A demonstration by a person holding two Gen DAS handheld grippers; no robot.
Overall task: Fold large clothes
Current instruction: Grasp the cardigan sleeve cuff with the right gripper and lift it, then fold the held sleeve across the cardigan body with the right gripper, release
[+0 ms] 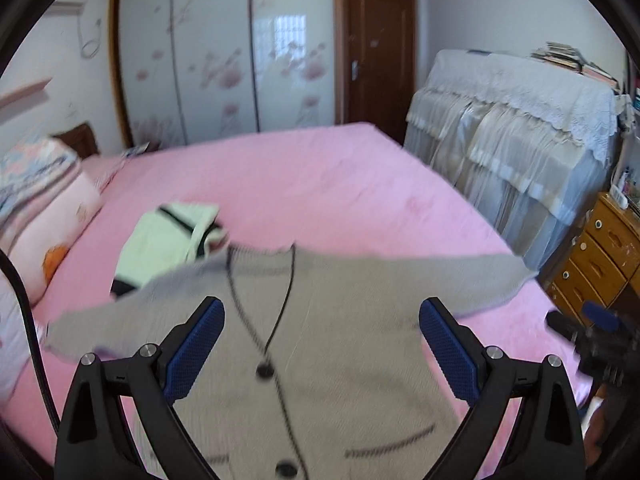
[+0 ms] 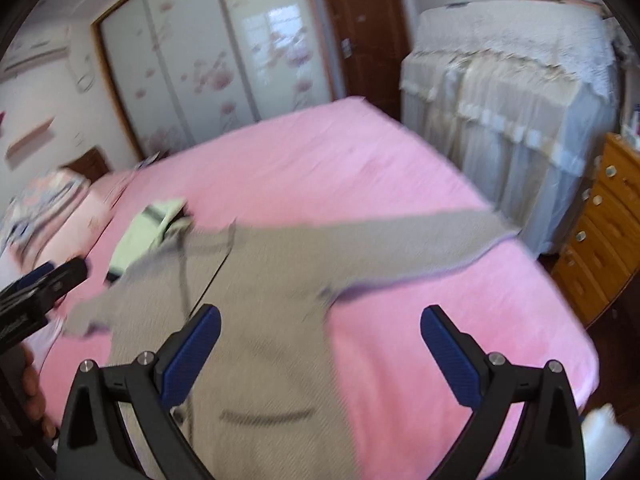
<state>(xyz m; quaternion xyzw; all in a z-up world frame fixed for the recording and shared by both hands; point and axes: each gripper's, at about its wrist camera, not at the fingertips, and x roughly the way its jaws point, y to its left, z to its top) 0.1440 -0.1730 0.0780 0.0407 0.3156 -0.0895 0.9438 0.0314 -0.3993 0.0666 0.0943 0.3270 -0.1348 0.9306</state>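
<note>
A grey knit cardigan [image 1: 340,360] with dark buttons and dark trim lies spread flat, front up, on the pink bed [image 1: 320,184], both sleeves stretched out sideways. It also shows in the right wrist view [image 2: 272,320]. My left gripper [image 1: 320,344] is open and empty, above the cardigan's buttoned middle. My right gripper [image 2: 320,352] is open and empty, above the cardigan's right side edge under the right sleeve [image 2: 420,240]. The right gripper also shows at the right edge of the left wrist view [image 1: 592,332], and the left gripper at the left edge of the right wrist view [image 2: 44,284].
A folded pale green garment [image 1: 168,240] lies beyond the cardigan's left shoulder. Pillows and folded bedding [image 1: 44,208] sit at the bed's left. A lace-covered piece of furniture [image 1: 520,152] and a wooden chest of drawers [image 1: 600,256] stand to the right of the bed. A wardrobe [image 1: 224,60] and door stand behind.
</note>
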